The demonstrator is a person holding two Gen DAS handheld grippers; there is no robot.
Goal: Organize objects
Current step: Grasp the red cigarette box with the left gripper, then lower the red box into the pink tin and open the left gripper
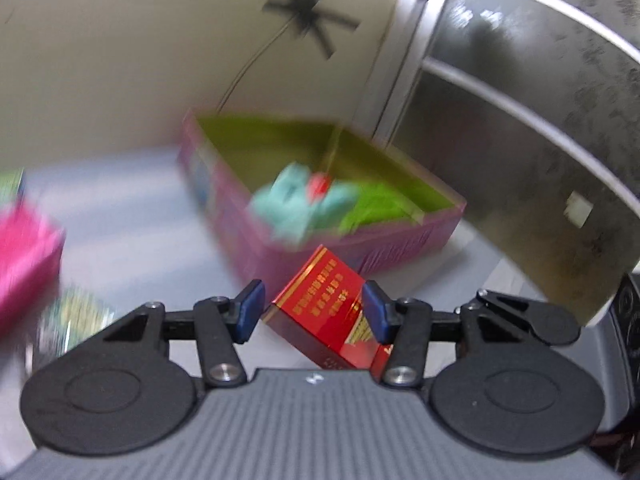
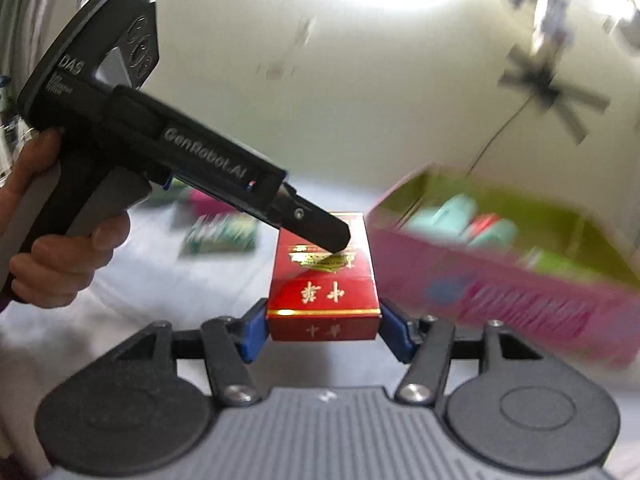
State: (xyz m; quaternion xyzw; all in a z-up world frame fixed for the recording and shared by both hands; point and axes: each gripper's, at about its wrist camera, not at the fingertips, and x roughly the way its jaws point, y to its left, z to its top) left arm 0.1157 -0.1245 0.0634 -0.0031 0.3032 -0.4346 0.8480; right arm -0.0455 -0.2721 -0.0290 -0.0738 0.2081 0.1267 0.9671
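Both grippers meet at one red cigarette pack [image 2: 324, 280], lifted above the pale table [image 2: 152, 264]. The right gripper [image 2: 322, 328] has its blue pads on either side of the pack's near end, the left pad touching the pack's side and the right one just beside it; I cannot tell whether those jaws actually press on it. The left gripper [image 2: 336, 236], held in a person's hand [image 2: 60, 248], comes in from the left of that view with its black finger lying across the pack's far end. From its own camera, the left gripper [image 1: 314, 312] has the pack [image 1: 320, 304] tilted between its blue pads, the right pad against the pack's edge and the jaws closed on it.

Just beyond stands an open pink box [image 1: 304, 240] with a yellow-green lining, holding a teal soft thing [image 1: 296, 204] and something green [image 1: 376, 204]. Farther left on the table lie another pink box [image 1: 24, 256] and a blurred green packet [image 2: 220, 234].
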